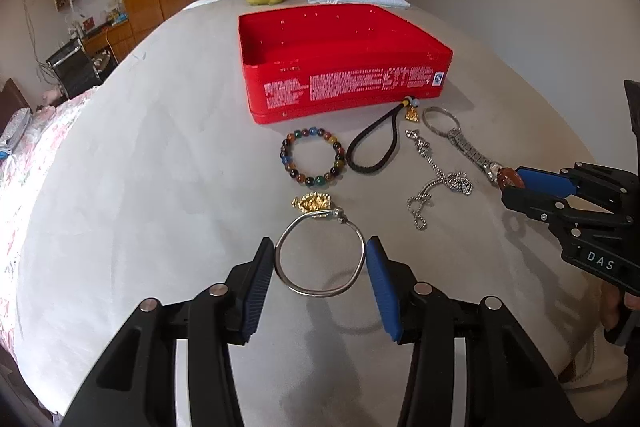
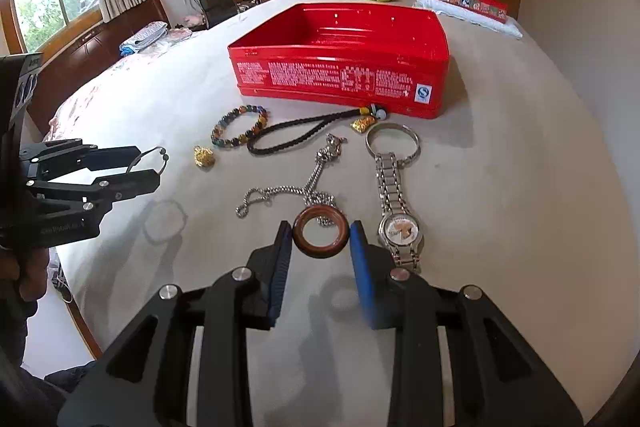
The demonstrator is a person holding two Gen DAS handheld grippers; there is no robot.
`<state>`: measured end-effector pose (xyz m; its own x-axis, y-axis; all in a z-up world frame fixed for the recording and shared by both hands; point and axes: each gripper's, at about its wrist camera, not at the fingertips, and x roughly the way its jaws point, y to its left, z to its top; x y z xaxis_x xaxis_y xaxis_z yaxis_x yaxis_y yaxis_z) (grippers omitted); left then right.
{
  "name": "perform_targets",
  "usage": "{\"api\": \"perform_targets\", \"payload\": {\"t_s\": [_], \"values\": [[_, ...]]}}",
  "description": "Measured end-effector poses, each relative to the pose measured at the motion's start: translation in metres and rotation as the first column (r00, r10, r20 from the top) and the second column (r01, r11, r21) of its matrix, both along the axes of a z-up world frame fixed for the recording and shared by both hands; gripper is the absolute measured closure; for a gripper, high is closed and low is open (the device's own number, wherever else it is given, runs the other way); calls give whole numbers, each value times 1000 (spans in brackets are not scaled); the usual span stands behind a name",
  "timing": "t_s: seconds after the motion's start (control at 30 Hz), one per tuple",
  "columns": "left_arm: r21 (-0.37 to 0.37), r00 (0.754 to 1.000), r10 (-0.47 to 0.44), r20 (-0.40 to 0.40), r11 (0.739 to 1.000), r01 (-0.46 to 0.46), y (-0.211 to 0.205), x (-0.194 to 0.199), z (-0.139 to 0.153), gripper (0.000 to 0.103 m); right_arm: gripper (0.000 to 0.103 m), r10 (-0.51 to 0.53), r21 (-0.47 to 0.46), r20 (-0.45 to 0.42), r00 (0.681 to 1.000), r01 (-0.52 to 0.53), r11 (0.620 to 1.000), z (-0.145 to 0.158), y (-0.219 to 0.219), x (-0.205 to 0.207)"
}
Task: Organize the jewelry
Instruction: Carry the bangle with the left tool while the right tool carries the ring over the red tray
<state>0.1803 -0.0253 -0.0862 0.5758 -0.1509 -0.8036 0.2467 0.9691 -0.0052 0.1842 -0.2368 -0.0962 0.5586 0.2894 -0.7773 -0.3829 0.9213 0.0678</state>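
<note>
Pale bed [image 1: 160, 155], perhaps, bears red tin [image 1: 344, 67], beads [image 1: 312, 157], watch [image 2: 394, 203].

Red tin [image 1: 344, 87] print illegibly small

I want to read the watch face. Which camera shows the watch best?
The right wrist view: the watch lies close, dial up. In the left wrist view, the watch shows mainly its band, the dial end behind the right gripper.

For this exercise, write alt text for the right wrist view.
The right gripper holds a brown ring above a white surface. Beyond lie a watch, silver chain, beaded bracelet and open red tin.
</note>
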Motion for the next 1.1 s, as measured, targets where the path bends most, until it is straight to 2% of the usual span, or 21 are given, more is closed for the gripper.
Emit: {"api": "perform_targets", "payload": {"t_s": [0.6,0.9,1.1], "values": [[18,997,-47,65,999,46,-8,21,34,55,75,37,1,56,998,-37,999,38,5,24],[36,992,-82,97,996,79,-15,53,51,55,75,45,1,95,994,-45,999,65,6,59],[40,989,-108,103,994,105,-18,97,64,55,75,47,9,82,995,-48,999,79,2,104]]}}
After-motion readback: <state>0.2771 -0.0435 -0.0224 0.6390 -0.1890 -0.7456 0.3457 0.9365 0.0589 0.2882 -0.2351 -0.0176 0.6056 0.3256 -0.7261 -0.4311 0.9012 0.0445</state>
